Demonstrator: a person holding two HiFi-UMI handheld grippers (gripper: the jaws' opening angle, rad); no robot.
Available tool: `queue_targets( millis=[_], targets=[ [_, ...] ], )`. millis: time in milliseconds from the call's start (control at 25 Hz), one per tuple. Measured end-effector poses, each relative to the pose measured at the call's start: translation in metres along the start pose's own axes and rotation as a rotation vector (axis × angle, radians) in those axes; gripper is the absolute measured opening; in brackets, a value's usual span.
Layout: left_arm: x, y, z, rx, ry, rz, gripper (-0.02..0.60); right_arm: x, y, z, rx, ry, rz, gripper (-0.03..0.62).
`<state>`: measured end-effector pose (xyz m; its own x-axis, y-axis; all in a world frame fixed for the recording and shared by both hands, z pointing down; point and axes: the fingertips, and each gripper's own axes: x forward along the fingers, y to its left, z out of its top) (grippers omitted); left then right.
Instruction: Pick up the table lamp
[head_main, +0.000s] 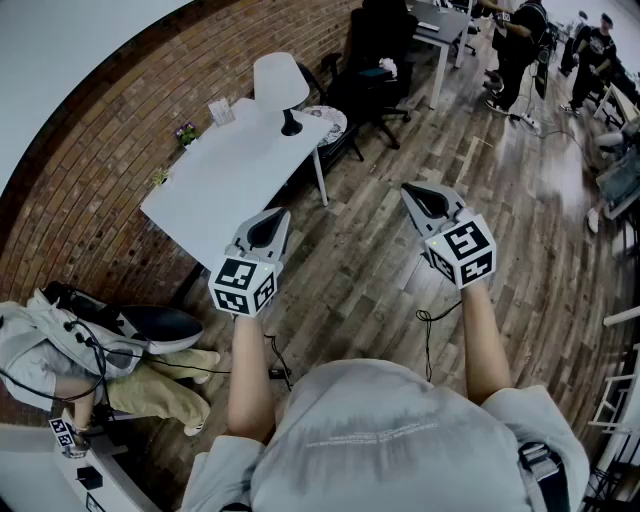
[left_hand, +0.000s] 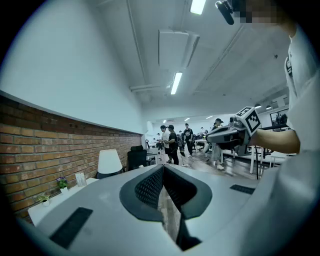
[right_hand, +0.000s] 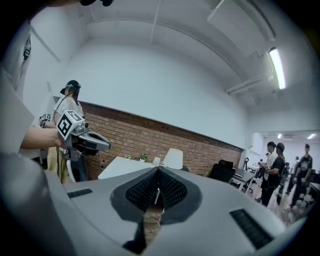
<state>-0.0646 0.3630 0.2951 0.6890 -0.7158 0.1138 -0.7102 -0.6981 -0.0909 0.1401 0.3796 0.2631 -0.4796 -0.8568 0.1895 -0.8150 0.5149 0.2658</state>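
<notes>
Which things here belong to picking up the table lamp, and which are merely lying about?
Job: table lamp; left gripper and right gripper, both shut and empty.
Lying about: white table, potted plant, card, office chair.

Lamp (head_main: 281, 88) stands on the counter's (head_main: 225, 175) far end, up at eleven o'clock; chair (head_main: 377, 58) right of it, at twelve.

Ceiling strip lights (left_hand: 176, 82) give even brightness; fisheye edges darken.
</notes>
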Motion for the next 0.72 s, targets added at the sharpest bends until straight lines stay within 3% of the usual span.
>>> queue_targets(
  millis=[280, 560, 720],
  targets=[
    [0.006, -0.025, -0.003, 0.027, -0.007, 0.028, 0.012, -0.018, -0.019, -0.008, 0.035, -0.049, -0.009, 0.002],
    [0.009, -0.033, -0.023, -0.010, 0.046, 0.093, 0.014, -0.031, -0.030, -0.031, 0.083, -0.019, 0.049, 0.000],
    [0.016, -0.034, -0.023, -0.011, 0.047, 0.086, 0.020, -0.033, -0.037, -0.039, 0.094, -0.004, 0.044, 0.000]
  ],
)
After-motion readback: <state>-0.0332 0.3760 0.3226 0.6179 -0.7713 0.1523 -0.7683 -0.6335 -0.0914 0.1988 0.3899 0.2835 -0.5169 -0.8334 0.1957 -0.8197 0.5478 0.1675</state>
